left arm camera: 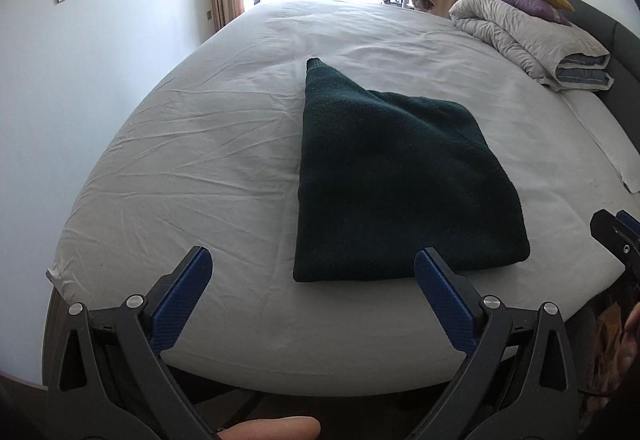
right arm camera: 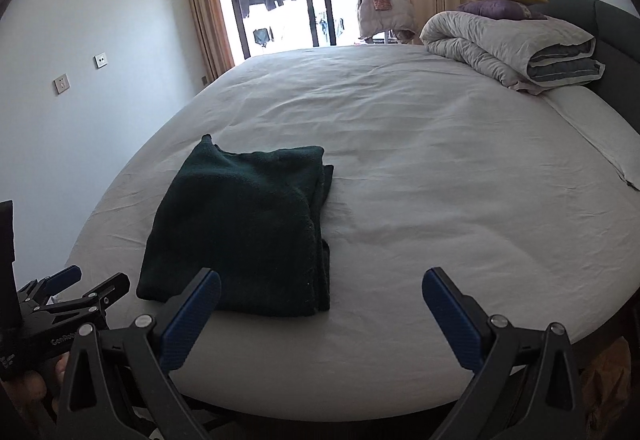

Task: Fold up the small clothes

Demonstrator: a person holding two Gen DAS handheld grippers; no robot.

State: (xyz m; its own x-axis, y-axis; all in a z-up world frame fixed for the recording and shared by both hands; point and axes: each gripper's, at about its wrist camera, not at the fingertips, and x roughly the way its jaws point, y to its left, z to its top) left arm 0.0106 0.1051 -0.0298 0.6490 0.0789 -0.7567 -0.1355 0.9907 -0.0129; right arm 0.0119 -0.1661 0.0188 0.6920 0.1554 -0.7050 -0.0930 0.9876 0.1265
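Dark green knit garment lies folded on the near part of the white-sheeted bed, one narrow corner pointing toward the far window. Your left gripper and right gripper both hover at the near edge, jaws spread wide, touching nothing; a rolled grey duvet sits far right

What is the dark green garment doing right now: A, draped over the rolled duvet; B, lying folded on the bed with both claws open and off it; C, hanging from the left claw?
B: the dark green garment lies folded on the bed, untouched.
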